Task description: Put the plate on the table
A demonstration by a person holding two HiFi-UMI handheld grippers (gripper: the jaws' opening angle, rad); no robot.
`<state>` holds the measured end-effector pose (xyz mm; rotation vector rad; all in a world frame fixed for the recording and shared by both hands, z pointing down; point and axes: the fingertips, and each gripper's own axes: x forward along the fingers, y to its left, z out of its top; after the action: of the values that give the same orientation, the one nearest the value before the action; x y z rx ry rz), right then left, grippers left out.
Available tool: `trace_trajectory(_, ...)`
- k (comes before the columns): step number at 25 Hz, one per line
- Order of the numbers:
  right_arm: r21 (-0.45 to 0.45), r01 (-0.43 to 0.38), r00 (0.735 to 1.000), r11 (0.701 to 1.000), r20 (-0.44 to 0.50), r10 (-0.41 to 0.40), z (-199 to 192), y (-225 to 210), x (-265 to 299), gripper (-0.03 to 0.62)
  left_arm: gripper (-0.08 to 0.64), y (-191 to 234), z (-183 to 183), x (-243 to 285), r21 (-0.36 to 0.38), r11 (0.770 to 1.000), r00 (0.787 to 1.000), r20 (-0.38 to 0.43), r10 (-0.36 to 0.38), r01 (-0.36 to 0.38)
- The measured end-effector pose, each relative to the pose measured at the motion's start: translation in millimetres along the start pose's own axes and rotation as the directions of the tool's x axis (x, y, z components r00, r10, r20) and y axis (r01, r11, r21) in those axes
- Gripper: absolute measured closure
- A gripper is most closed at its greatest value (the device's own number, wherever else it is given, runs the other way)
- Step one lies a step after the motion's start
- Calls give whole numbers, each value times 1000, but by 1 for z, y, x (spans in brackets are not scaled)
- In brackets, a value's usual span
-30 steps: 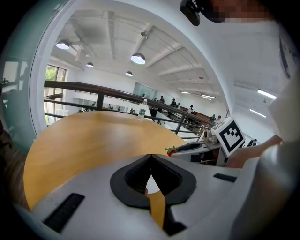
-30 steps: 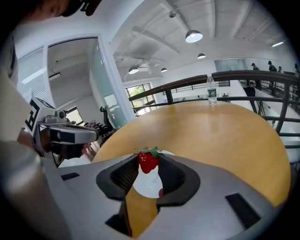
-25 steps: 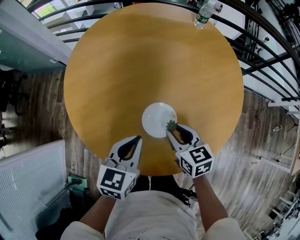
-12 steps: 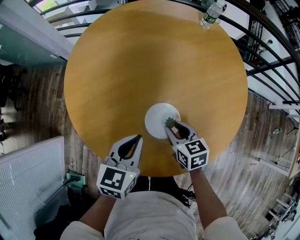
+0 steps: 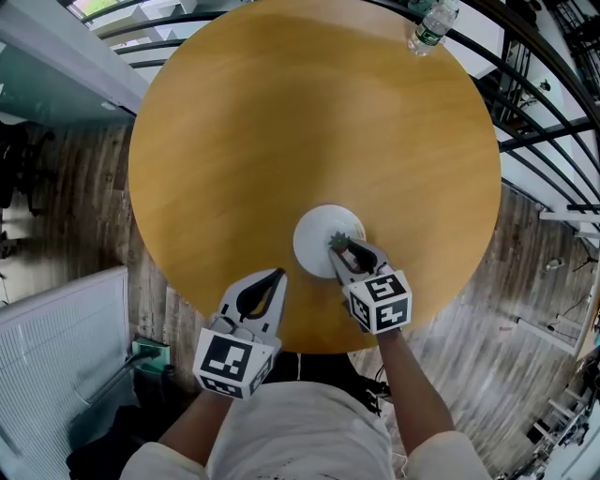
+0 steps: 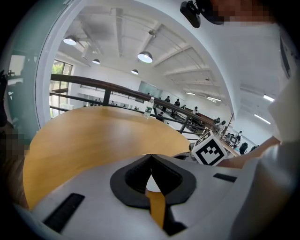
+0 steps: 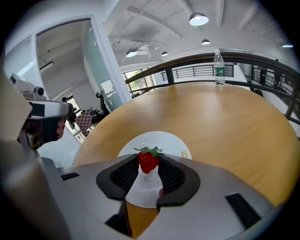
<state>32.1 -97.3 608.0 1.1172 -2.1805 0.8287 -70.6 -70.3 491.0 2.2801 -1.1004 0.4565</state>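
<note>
Round wooden worktop [image 5: 281,122] | left gripper [image 5: 274,278] jaws clenched, empty, at near edge | plate [image 5: 314,234] flat on worktop | right gripper [image 5: 339,247] grasping strawberry [image 7: 148,161] over plate's near edge | risk: off-centre release, berry likely rolls off.

The plate [image 5: 319,234] is lying on the surface [image 5: 281,141], near its front edge. The strawberry [image 5: 339,244] is sitting between the jaws of the right tool [image 5: 342,251], over the plate's near rim. The left tool [image 5: 277,277] is hanging left of the plate, at the surface's edge. The bottle [image 5: 431,26] is standing at the far right edge.
</note>
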Motion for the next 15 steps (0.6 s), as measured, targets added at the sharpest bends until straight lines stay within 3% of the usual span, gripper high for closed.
trace_trajectory(15, -8, 11, 1000, 1000, -29, -11, -6, -4, 11, 446, 538, 8, -5, 0, -14, 1000, 1000, -10, 17, -17)
